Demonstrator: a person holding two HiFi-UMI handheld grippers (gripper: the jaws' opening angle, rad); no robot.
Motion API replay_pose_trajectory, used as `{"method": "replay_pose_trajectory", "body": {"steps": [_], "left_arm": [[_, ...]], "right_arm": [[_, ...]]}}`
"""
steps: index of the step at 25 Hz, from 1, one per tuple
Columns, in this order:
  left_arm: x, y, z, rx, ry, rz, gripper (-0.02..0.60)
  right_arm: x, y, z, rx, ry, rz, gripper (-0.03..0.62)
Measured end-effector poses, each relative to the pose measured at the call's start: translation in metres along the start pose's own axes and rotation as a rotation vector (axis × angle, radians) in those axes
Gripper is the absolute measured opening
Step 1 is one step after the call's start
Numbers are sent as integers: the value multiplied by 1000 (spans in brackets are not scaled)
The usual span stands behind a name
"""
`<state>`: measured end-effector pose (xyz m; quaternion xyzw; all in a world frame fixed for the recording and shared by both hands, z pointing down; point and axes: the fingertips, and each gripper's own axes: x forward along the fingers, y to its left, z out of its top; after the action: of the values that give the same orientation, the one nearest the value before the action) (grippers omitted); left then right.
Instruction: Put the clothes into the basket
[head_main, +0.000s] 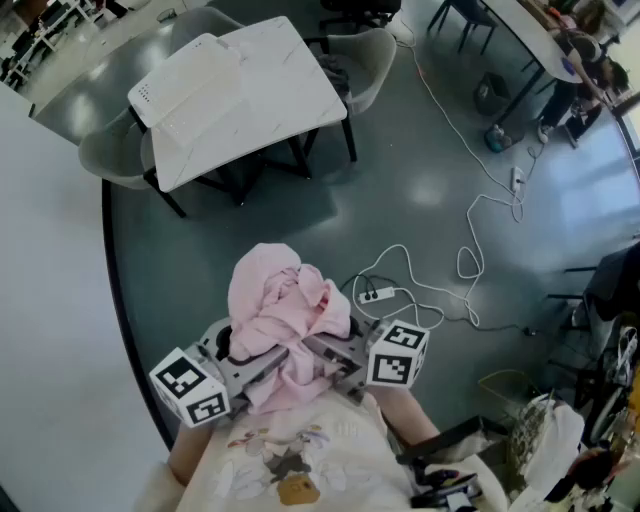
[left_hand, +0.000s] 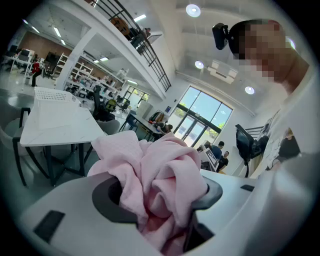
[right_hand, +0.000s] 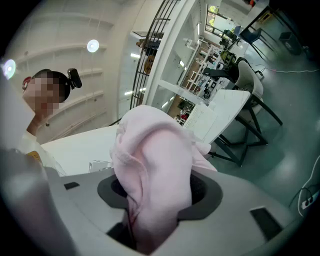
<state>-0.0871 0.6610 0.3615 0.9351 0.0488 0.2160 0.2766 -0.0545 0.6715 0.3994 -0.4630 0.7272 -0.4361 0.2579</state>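
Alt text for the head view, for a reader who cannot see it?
Seen from above, the left gripper and right gripper both clamp one bunched pink garment in front of the person's torso. Beyond, a white basket sits on a white table on a grey floor, with a power strip nearer.

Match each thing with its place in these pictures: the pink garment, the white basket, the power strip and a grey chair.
Things:
1. pink garment
2. white basket
3. power strip
4. grey chair

Places:
a. lying on the floor among white cable
b. gripped by the left tool and the right tool
c. standing beside the white table
d. resting on top of that table

Pairs: 1-b, 2-d, 3-a, 4-c.
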Motion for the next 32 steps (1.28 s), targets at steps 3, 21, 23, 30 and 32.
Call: {"method": "replay_pose_trajectory", "body": {"steps": [3,21,23,30,32], "left_arm": [[5,-1,2,-4,16,-13,256],[10,59,-15,-171,160,-30,255],[5,68,-14,-187,147,-33,256],[-41,119,4,-203,49,-22,256],[-54,129,17,-203,-17,-5,256]], "right_arm": [[-3,-2,3,11,-10,-13,221],[34,-46,-15,240,6,-92,221],[43,-47,-16,242,24,-107,221],[112,-40,-10,168,72,-141,221],[130,-33,-1,120,111,-137,221]]}}
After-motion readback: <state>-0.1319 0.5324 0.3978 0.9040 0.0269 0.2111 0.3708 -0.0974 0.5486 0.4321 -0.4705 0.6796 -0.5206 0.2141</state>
